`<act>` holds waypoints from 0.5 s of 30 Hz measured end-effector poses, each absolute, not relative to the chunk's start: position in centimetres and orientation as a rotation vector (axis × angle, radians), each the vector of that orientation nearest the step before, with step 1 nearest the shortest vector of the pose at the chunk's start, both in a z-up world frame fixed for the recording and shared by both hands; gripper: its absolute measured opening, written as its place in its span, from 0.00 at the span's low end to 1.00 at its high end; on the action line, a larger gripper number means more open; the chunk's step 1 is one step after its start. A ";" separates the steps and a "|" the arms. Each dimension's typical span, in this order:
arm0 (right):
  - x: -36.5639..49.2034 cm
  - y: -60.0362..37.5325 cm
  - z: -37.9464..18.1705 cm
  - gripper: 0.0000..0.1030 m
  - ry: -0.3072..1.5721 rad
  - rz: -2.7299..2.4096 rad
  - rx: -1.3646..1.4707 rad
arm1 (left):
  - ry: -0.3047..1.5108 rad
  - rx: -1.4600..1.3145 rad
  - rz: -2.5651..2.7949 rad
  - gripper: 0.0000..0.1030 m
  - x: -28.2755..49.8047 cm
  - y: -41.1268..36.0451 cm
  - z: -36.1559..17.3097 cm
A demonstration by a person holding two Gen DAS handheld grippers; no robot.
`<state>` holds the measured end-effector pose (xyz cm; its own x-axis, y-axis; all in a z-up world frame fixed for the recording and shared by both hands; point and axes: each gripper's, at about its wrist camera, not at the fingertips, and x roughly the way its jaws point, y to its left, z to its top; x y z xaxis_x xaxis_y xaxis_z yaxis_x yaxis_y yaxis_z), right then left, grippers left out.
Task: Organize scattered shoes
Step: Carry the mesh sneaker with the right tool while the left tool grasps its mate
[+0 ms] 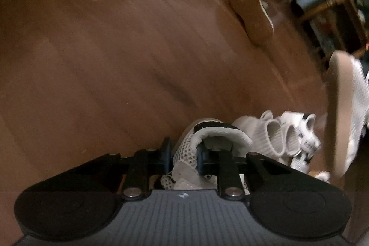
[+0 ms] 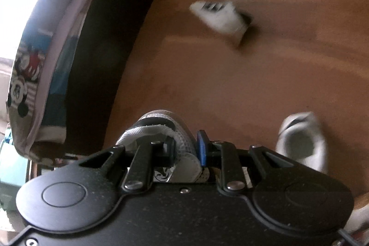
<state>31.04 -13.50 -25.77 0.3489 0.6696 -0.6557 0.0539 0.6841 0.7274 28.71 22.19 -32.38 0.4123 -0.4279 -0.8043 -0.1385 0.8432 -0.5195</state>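
In the left wrist view, the left gripper (image 1: 184, 155) is closed on the mesh side wall of a white mesh sneaker (image 1: 207, 137), its pads pinching the collar from either side; the shoe sits right between the fingers, toe pointing away over the wooden floor (image 1: 103, 50). To its right lies a pair of white knit sneakers (image 1: 283, 135), then a shoe tipped on its side showing a tan sole (image 1: 343, 112). Farther off lies a tan slipper (image 1: 250, 15).

In the right wrist view, patterned bedding (image 2: 34, 61) hangs at the left. The right gripper (image 2: 186, 151) clamps the side of a white-and-black sneaker (image 2: 159, 128). Beyond lies a blurred white shoe (image 2: 221, 17), and another white shoe (image 2: 302, 140) just to the right.
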 end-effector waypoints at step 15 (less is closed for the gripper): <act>29.3 0.7 -29.7 0.20 1.283 0.413 0.597 | 1.005 -0.900 0.118 0.19 24.9 31.0 -33.0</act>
